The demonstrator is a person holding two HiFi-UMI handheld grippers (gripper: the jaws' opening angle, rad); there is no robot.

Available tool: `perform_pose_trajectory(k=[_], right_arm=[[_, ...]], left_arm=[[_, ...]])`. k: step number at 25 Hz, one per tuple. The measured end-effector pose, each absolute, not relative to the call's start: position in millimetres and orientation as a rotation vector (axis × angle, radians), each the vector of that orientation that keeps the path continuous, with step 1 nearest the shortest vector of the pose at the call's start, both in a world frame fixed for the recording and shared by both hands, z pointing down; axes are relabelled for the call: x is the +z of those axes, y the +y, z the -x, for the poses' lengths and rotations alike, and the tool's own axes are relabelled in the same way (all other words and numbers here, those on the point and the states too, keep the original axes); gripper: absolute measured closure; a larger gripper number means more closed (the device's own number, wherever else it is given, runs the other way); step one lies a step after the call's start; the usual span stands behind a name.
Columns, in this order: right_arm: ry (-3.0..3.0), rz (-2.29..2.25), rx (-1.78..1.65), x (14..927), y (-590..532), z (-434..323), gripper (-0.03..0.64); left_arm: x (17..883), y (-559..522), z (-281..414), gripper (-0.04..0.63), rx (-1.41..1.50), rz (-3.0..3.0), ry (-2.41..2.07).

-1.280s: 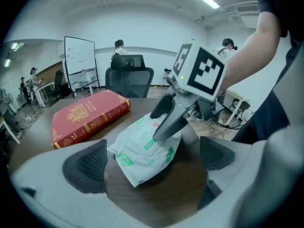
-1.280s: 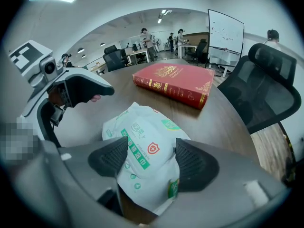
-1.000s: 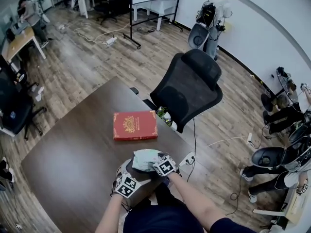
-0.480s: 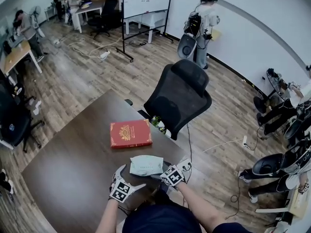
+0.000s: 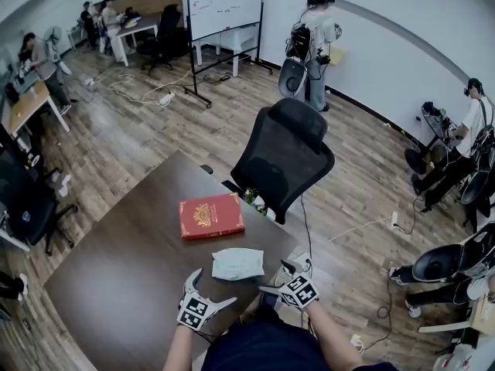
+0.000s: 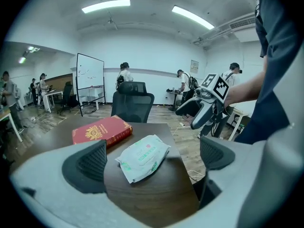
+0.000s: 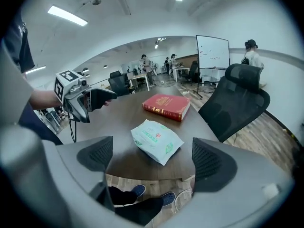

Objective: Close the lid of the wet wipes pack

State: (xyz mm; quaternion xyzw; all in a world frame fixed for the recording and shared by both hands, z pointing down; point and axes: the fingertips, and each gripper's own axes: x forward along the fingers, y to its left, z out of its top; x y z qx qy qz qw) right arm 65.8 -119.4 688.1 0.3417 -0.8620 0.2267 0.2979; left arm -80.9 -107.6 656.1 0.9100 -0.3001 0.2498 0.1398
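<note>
The wet wipes pack [image 5: 237, 263] is a pale green and white pouch that lies flat on the dark table [image 5: 116, 269] near its front edge, its lid flap down as far as I can see. My left gripper [image 5: 210, 288] hovers open just left of and nearer than the pack [image 6: 142, 156], with nothing between its jaws. My right gripper [image 5: 276, 278] hangs off the table's front right corner, clear of the pack [image 7: 156, 141]. Its jaws are opening with nothing between them. Each gripper shows in the other's view: the right gripper [image 6: 204, 110] and the left gripper [image 7: 80, 99].
A red book [image 5: 211, 216] lies just beyond the pack. A black office chair [image 5: 286, 153] stands behind the table's far right edge. A whiteboard [image 5: 224, 2], desks and several people are farther off. Cables run over the wooden floor to the right.
The right gripper, which rested on the pack a second ago, has let go, opened and drawn back to the right and up. The left gripper has also lifted away slightly.
</note>
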Motion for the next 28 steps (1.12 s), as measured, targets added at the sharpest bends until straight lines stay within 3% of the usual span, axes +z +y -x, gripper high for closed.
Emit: perform_pose_trajectory(k=[16, 28], right_arm=[[-2.341, -0.986, 0.53, 629, -121, -90, 0.089], [-2.456, -0.984, 0.542, 591, -125, -83, 0.104]], left_arm=[[588, -96, 88, -0.005, 0.725, -2.736, -0.828], [598, -89, 80, -0.005, 0.805, -2.742, -0.754]])
